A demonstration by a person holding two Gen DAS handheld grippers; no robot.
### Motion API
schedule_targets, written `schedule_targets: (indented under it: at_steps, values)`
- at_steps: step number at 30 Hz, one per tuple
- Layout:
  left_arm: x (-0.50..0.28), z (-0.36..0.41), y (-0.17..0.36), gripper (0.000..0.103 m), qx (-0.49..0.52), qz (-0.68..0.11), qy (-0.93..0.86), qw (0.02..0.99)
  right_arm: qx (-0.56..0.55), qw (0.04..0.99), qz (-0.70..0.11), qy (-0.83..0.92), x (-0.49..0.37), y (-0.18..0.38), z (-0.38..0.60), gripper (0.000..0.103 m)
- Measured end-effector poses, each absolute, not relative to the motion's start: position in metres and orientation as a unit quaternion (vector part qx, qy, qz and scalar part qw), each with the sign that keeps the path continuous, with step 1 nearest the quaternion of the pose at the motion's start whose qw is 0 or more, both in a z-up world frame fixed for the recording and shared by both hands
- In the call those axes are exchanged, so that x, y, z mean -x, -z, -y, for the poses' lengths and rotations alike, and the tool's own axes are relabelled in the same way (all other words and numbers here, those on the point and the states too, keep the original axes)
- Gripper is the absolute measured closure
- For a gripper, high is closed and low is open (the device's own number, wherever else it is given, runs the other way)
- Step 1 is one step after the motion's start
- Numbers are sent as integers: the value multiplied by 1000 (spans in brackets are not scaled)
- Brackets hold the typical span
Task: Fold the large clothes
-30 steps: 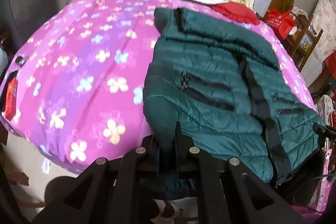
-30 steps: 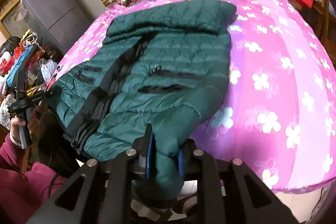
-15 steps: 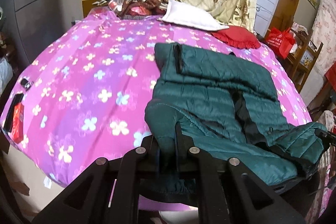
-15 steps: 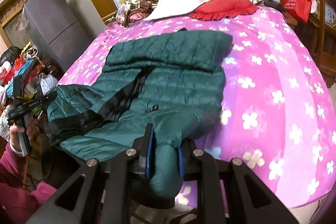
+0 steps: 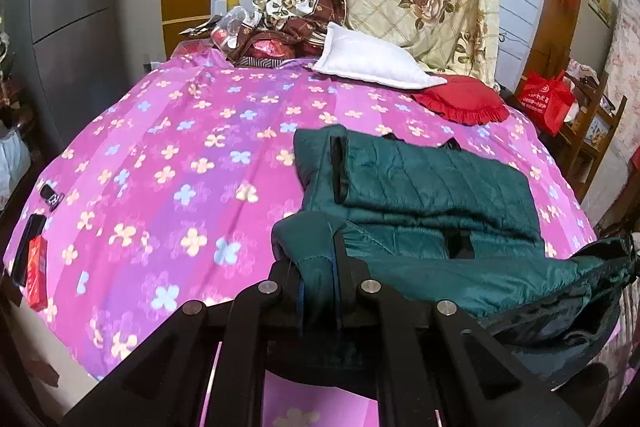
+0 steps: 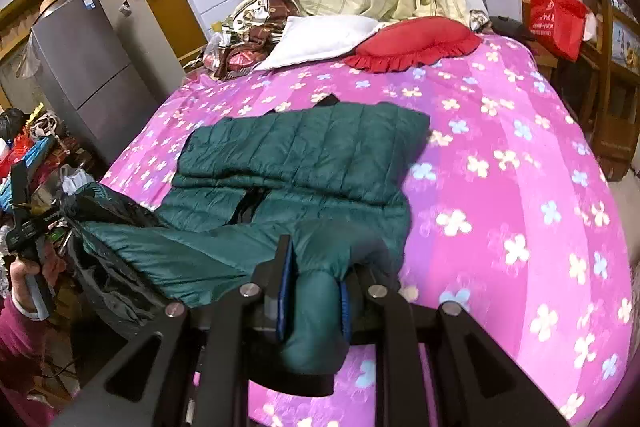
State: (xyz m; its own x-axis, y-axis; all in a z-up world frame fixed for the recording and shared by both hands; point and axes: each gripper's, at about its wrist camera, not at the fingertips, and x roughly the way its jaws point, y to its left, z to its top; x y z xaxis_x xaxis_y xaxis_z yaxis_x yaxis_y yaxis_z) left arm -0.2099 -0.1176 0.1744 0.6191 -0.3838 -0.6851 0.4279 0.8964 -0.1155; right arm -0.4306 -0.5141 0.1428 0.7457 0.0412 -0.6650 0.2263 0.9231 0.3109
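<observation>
Jacket: a big dark green puffy jacket [image 5: 420, 187] lies on the pink flower bed cover [image 5: 168, 163], in front of both grippers.
Which way it points: its long side runs from the grippers away to the pillows. The far end lies flat on the bed. The near end, the bottom edge, is lifted up.
Black zip line: it shows only as a short dark bit in the middle [image 6: 250, 205].
Left gripper: the left gripper [image 5: 320, 291] is squeezed tight on the near edge of the jacket.
Right gripper: the right gripper [image 6: 316, 291] is squeezed on a fat roll of the jacket, with blue pads on both sides of it.
Between the grippers: the bottom edge hangs like a saggy band from one gripper to the other.
What changed: a second ago the jacket lay spread out long and flat, with pockets and the whole zip showing. Now the near half is raised and bent toward the far half, so the pockets are hidden.
Beyond the jacket: a white pillow [image 5: 372, 61] and a red frilly cushion [image 5: 464, 99] sit at the far end of the bed.
</observation>
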Motion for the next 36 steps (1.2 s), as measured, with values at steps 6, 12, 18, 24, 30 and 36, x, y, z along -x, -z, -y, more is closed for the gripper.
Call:
schedule_targets:
  at_steps: [6, 12, 18, 24, 30, 36]
  values:
    - [191, 136, -179, 103, -33, -367, 217, 904, -183, 915, -354, 66, 406, -146, 526, 84]
    - [169, 155, -181, 103, -39, -363, 207, 908, -184, 913, -356, 81, 383, -145, 541, 84]
    - [144, 172, -181, 103, -39, -365, 192, 910, -184, 908, -361, 104, 356, -141, 558, 84]
    - [123, 188, -176, 103, -49, -363, 176, 914, -161, 906, -370, 132, 328, -139, 566, 84]
    - [104, 201, -171, 103, -51, -365, 165, 915, -145, 902, -378, 149, 304, -138, 570, 84]
    - [88, 213, -172, 103, -50, -362, 159, 917, -147, 899, -380, 160, 285, -138, 581, 84]
